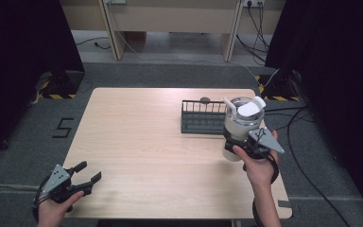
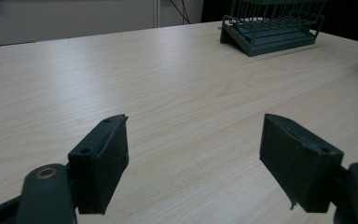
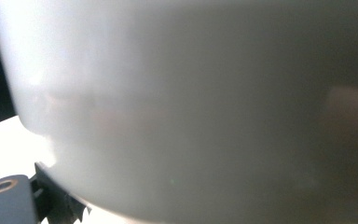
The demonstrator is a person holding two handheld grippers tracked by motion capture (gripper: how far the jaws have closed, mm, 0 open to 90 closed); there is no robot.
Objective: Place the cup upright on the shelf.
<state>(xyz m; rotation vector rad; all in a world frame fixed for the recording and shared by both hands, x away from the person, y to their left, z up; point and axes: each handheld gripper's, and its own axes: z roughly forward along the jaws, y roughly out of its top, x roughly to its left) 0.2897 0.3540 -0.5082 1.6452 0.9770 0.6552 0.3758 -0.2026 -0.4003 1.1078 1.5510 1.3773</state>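
Note:
A pale, frosted tumbler (image 1: 242, 124) with a white lid and a straw stands upright over the table's right side, just right of a dark wire rack (image 1: 202, 118). My right gripper (image 1: 235, 143) is shut on its lower body, held by a hand at the table's right edge. In the right gripper view the tumbler's blurred wall (image 3: 191, 102) sits right against the camera, with one jaw's toothed edge at the bottom left. My left gripper (image 1: 90, 171) rests low at the near left corner, open, with nothing but bare wood between its pads (image 2: 101, 163).
The wooden table (image 1: 137, 142) has free room across its left and middle. The wire rack (image 2: 272, 28) stands at the back right, with a small dark round thing (image 1: 204, 100) behind it at the far edge. Cables trail on the floor to the right.

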